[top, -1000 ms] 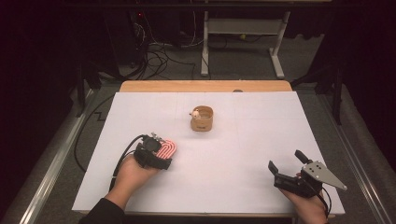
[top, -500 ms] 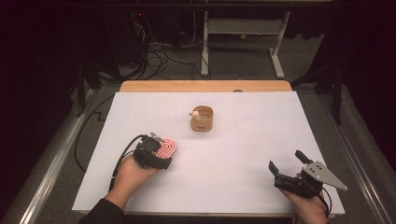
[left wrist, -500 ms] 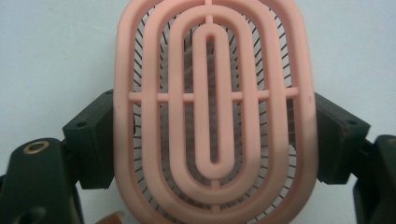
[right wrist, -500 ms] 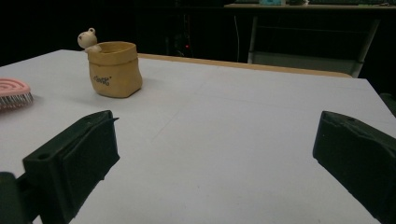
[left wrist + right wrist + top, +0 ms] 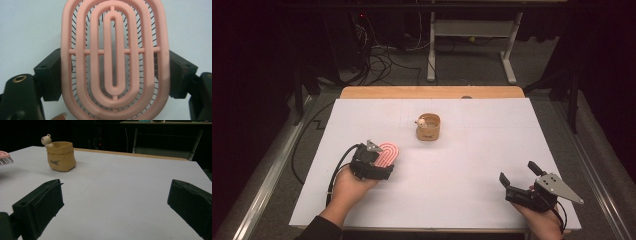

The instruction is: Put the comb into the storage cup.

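A pink oval hairbrush (image 5: 115,60) with open loops and dark bristles sits between my left gripper's jaws, which press on both of its sides. In the high view the brush (image 5: 387,152) sticks out of the left gripper (image 5: 379,159) at the table's left, just above the white sheet. A tan pot (image 5: 428,127) with a small bear figure on its rim stands upright at the centre back. It also shows at the upper left of the right gripper view (image 5: 61,156). My right gripper (image 5: 518,175) rests open near the front right, nothing between its jaws (image 5: 115,202).
A white sheet (image 5: 472,165) covers the table; a wooden edge (image 5: 432,92) runs along its back. Behind it stand a desk frame (image 5: 472,40) and loose cables (image 5: 377,55) on the floor. Metal rails (image 5: 272,170) border both sides of the table.
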The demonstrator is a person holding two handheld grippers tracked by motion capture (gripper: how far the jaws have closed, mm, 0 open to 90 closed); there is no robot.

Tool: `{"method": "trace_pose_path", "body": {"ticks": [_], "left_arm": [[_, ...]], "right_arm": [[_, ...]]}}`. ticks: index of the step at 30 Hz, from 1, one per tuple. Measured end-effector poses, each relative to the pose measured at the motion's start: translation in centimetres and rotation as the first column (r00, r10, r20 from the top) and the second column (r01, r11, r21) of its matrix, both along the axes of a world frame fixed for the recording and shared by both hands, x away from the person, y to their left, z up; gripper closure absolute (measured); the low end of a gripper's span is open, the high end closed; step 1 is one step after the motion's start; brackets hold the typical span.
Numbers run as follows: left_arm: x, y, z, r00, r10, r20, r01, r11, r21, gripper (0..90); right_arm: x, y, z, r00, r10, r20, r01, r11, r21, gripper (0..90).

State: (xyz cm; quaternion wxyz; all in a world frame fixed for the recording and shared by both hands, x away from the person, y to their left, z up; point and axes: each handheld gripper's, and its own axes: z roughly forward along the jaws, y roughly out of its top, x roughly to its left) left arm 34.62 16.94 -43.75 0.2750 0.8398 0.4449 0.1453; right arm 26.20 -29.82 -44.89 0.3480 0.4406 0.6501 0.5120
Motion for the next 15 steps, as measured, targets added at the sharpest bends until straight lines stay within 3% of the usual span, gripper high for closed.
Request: {"method": "trace_pose_path", "body": {"ticks": [4, 15], "left_arm": [[-0.27, -0.01, 0.10, 0.9993, -0.002, 0.037, 0.003, 0.9999, -0.012, 18.2], [-0.59, 0.37, 0.16, 0.9974, -0.002, 0.072, 0.008, 0.9974, -0.072, 18.3]], "right_arm": [[-0.02, 0.00, 0.02, 1.0000, -0.001, 0.001, 0.001, 1.000, 0.001, 0.5], [0.00, -0.05, -0.01, 1.0000, -0.002, -0.001, 0.002, 1.000, 0.005, 0.5]]}}
